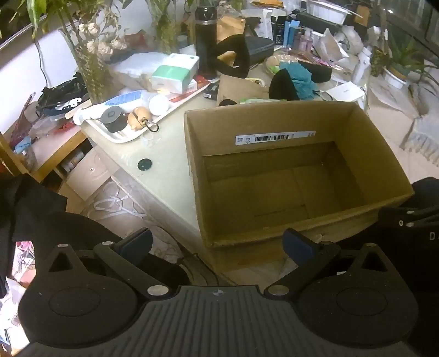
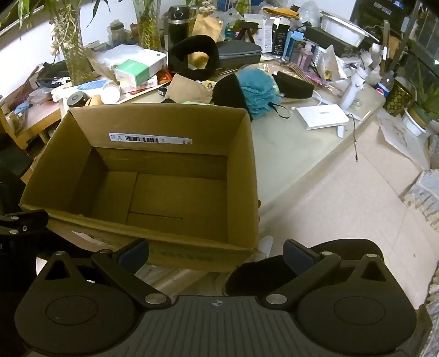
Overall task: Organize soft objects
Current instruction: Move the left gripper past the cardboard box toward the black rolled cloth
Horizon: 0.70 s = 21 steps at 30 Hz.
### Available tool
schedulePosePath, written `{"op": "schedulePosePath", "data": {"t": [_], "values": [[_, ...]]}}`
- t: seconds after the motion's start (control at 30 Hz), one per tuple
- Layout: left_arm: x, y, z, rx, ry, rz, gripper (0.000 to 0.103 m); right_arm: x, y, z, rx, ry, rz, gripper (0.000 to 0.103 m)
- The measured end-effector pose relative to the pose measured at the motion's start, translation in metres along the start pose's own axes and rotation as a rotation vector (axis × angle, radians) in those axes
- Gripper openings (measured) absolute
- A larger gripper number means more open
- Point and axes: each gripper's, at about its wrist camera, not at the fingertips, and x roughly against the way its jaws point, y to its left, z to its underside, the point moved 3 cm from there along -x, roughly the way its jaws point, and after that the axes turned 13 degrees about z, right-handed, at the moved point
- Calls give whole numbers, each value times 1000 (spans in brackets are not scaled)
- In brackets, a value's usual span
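Observation:
An open, empty cardboard box (image 1: 288,120) (image 2: 164,120) stands on the table's near edge. Behind it lie soft things: a black neck pillow (image 1: 236,59) (image 2: 194,57), a black beanie (image 1: 282,85) (image 2: 227,92), a teal bath pouf (image 1: 300,78) (image 2: 258,92) and a black eye mask (image 2: 293,85) (image 1: 318,71). My left gripper (image 1: 218,244) is open and empty, just short of the box's near wall. My right gripper (image 2: 216,252) is open and empty, at the box's near right corner.
A white tray (image 1: 120,137) with small items, tissue packs (image 1: 175,72) (image 2: 140,68), a black flask (image 1: 205,38) (image 2: 177,26), plant vases (image 1: 90,66) and a white router (image 2: 321,116) crowd the table. The table edge drops to tiled floor (image 2: 343,206) on the right.

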Motion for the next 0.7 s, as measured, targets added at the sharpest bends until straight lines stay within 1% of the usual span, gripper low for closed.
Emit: {"op": "schedulePosePath", "data": {"t": [0.17, 0.23, 0.5, 0.7], "values": [[-1, 7, -2, 6, 15, 11, 103, -3, -1, -1, 2, 8, -13, 103], [1, -1, 0, -18, -3, -15, 103, -3, -5, 1, -10, 4, -10, 103], [1, -2, -1, -20, 5, -2, 103, -1, -8, -1, -3, -2, 6, 103], [2, 0, 0, -38, -12, 0, 103, 1, -13, -2, -3, -16, 9, 103]]}}
